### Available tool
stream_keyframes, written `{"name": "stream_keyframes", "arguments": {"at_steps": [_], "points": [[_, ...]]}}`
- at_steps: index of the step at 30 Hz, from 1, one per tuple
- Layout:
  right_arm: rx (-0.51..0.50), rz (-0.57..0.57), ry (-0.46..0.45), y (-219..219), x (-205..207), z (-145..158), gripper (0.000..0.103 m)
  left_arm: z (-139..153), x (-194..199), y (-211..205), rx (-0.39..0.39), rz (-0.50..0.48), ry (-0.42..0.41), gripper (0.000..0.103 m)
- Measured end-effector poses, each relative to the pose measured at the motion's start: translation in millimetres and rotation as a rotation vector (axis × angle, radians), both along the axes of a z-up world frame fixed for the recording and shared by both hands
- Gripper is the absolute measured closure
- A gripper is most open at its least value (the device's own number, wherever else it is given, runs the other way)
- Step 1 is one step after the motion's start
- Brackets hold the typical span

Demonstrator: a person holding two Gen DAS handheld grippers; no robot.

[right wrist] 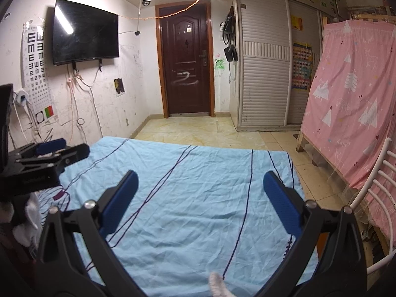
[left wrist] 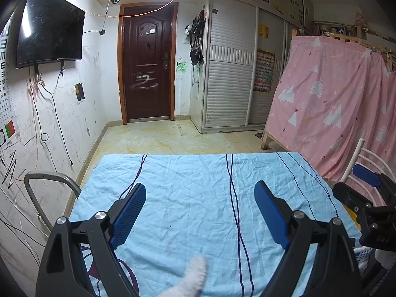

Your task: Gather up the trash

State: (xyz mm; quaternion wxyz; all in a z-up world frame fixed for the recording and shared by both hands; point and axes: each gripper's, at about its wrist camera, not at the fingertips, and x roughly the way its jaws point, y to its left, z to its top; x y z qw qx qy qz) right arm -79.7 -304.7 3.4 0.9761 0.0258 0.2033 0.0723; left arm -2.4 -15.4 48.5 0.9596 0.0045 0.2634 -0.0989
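No trash shows in either view. A table covered with a light blue cloth (left wrist: 193, 198) with dark stripes lies below both grippers; it also shows in the right wrist view (right wrist: 198, 198). My left gripper (left wrist: 200, 190) is open and empty above the cloth. My right gripper (right wrist: 200, 180) is open and empty above the cloth too. The right gripper shows at the right edge of the left wrist view (left wrist: 366, 188), and the left gripper at the left edge of the right wrist view (right wrist: 57, 151). A white gloved fingertip (left wrist: 195, 272) pokes in at the bottom.
A grey metal chair back (left wrist: 47, 180) stands left of the table. A white chair (right wrist: 376, 198) stands at the right. A pink sheet (left wrist: 334, 104) hangs over a wooden frame at the right. A dark door (left wrist: 147, 64), a wall TV (left wrist: 49, 29) and white wardrobes (left wrist: 230, 61) are beyond the tiled floor.
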Motion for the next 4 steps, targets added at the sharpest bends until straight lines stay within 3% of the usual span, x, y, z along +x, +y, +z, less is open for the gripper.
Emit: {"name": "stream_keyframes", "arguments": {"at_steps": [4], "points": [[0.0, 0.001, 0.0, 0.4, 0.5, -0.2, 0.006, -0.7, 0.8, -0.2, -0.005, 0.003, 0.005, 0.022]]}}
